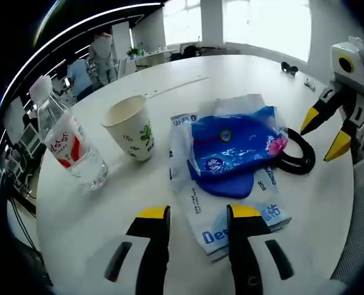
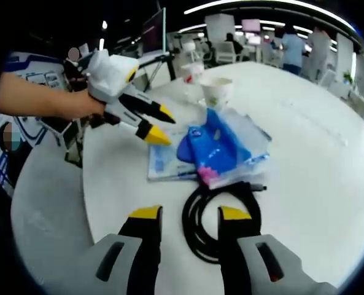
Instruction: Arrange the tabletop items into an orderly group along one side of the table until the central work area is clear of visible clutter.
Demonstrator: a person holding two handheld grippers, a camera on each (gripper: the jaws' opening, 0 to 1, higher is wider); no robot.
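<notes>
Two tongs hover with jaws apart, gripping nothing, over the white desk (image 1: 280, 80): left tongs (image 1: 199, 215) near the tissue packs (image 1: 231, 153), right tongs (image 2: 183, 215) above the black cable (image 2: 200, 227). A water bottle (image 1: 68, 138) and paper cup (image 1: 131, 127) stand beside the packs.

The left gripper (image 1: 197, 216) had black fingers (image 1: 153, 246) with yellow tips; the right gripper (image 2: 184, 216) matched; white housing covered the left gripper's body.

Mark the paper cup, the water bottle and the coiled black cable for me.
paper cup (image 1: 132, 128), left gripper view, on its side wall.
water bottle (image 1: 71, 147), left gripper view, on its label.
black cable (image 2: 197, 228), right gripper view, on the coil's left loop.
</notes>
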